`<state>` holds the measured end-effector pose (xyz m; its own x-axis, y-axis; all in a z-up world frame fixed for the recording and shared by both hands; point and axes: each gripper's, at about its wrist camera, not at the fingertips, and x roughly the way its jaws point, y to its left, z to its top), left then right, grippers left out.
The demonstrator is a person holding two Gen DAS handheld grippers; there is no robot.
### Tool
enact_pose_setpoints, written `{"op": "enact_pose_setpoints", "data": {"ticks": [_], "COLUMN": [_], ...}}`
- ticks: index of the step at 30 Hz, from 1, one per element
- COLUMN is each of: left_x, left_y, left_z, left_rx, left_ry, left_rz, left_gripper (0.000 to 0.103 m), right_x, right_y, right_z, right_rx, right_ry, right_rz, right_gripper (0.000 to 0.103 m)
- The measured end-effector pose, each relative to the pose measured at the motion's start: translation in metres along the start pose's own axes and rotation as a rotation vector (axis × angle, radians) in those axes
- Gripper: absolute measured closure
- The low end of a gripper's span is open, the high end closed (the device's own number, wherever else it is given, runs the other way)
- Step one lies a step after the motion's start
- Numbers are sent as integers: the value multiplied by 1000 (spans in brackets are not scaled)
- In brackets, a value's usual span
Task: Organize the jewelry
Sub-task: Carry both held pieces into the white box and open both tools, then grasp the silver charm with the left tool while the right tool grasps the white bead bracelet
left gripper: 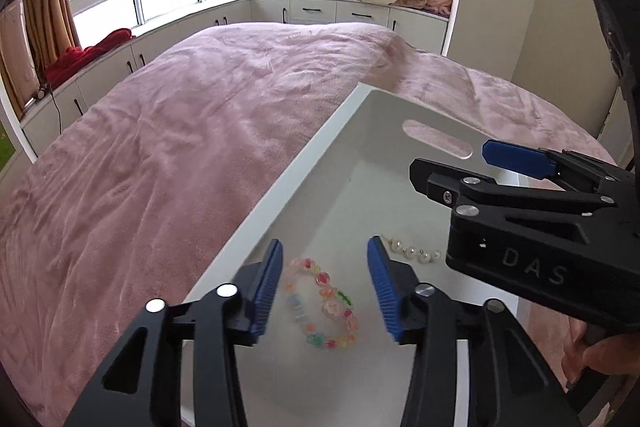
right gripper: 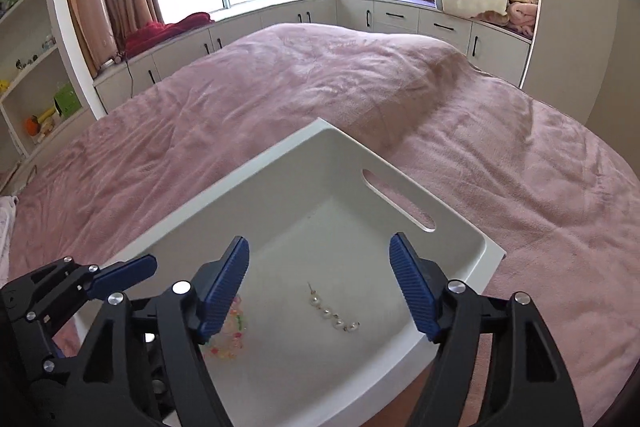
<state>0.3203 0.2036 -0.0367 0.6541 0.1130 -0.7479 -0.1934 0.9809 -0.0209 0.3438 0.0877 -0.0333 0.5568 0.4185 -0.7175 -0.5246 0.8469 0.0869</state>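
A white tray (left gripper: 304,167) with a handle slot lies on the pink bed; it also shows in the right wrist view (right gripper: 460,227). Inside lie a colourful bead bracelet (left gripper: 324,301) and a short strand of pearls (left gripper: 412,251). My left gripper (left gripper: 324,267) is open, its blue pads either side of the bracelet, above it. My right gripper (right gripper: 320,267) is open above the pearls (right gripper: 332,311); the bracelet (right gripper: 232,335) is partly hidden behind its left finger. The right gripper shows in the left wrist view (left gripper: 460,167), and the left gripper in the right wrist view (right gripper: 132,273).
The pink bedspread (left gripper: 180,131) spreads all around the tray. White cabinets (right gripper: 400,15) with folded blankets (right gripper: 472,1) and a red cloth (right gripper: 168,29) run under the windows. Shelves (right gripper: 32,75) stand at the left.
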Motion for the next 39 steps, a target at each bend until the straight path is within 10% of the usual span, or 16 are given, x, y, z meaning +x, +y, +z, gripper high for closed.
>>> {"op": "enact_pose_setpoints", "data": {"ticks": [10,19,39], "left_x": [-105,-175,-134], "left_y": [-17,-59,-160], "left_z": [21,-25,-190], "left_rx": [49,148,306], "left_ry": [-221,-263,-158], "left_rz": [-46,-104,-228], "left_gripper": [30,18,15], "right_x": [-115,-207,-203], "right_y": [-19,-52,-105], "right_z": [22,-29,-230], "right_rx": [49,27,55], "right_ry": [-239,-324,-205], "right_rz": [52,38,-132], "right_gripper": [22,15,13]}}
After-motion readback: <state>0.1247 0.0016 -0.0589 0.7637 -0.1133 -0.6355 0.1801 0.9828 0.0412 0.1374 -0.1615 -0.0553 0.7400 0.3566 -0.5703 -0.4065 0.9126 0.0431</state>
